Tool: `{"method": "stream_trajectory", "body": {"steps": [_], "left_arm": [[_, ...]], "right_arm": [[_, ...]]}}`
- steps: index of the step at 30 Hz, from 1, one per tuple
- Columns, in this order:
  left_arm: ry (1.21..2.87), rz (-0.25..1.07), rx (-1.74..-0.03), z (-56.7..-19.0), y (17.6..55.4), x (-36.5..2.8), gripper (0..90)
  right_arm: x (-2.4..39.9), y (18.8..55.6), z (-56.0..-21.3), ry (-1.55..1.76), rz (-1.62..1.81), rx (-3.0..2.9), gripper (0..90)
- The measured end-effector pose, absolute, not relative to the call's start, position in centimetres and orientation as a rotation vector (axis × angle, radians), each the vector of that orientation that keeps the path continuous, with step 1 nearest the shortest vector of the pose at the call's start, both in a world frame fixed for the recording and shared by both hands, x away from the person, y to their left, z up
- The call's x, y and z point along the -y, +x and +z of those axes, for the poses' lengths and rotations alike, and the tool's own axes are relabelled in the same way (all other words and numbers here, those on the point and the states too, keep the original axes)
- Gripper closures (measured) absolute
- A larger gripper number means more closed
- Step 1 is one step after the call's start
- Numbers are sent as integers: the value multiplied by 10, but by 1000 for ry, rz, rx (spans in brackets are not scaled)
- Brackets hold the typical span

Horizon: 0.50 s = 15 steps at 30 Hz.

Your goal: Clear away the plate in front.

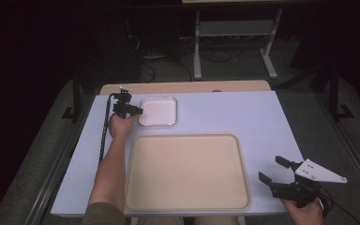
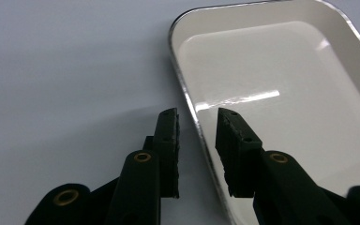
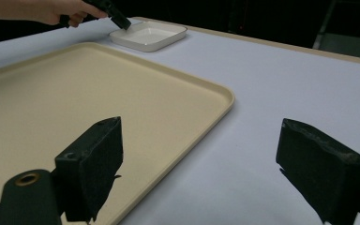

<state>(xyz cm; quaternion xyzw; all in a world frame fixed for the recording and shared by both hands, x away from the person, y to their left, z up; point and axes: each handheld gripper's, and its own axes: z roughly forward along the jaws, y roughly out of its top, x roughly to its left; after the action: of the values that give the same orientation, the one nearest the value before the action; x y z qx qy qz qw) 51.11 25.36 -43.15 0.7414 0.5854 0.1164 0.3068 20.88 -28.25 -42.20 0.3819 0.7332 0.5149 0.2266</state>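
- Dish, white, square, shallow, bright metal rim (image 1: 158,111): upper left of centre in the high view, resting on the pale blue table (image 1: 225,115) just beyond the far edge of the beige tray. Empty. In the right gripper view it sits at the top, left of centre (image 3: 150,35).
- Left gripper (image 1: 132,110): at the dish's left edge in the high view, held by the person's left hand (image 1: 120,124). In the left gripper view its point lies at centre frame (image 2: 198,118); the jaws straddle the near rim (image 2: 193,112), one outside over the table, one inside over the dish floor. Narrow gap, not fully closed; the pads look just clear of the rim, so nothing is gripped yet.
- Right gripper (image 1: 274,170): lower right of the high view, off the tray's right side. Jaws spread wide, holding nothing; seen the same in its own view (image 3: 201,154).
- Tray, beige, large, rimmed (image 1: 187,138): centre and lower centre of the high view, bare.
- Risks, as judged:
  - Thin, glossy rim offers a small bite; a shallow pinch could slip and let the dish drop or clatter.
  - Hold at one edge only: the far side may sag on lifting and catch the tray's raised lip.
  - Inner jaw pressing down on the floor could tip or skid the dish across the smooth table.
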Motion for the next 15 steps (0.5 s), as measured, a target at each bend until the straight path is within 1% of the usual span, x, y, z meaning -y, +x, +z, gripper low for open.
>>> {"method": "stream_trajectory", "body": {"steps": [4,8,10,15], "left_arm": [[1943,256,-1581,-437,513,-253,743],[1942,259,-1584,-438,515,-249,766],[1907,235,-1629,-438,516,-250,814],[1855,213,-1683,-437,515,-249,856]], "right_arm": [[283,208,-422,1049,1426,-2018,146],[283,209,-422,1051,1428,-2023,146],[282,209,-422,1050,1421,-2027,151],[282,210,-422,1049,1426,-2030,152]]}}
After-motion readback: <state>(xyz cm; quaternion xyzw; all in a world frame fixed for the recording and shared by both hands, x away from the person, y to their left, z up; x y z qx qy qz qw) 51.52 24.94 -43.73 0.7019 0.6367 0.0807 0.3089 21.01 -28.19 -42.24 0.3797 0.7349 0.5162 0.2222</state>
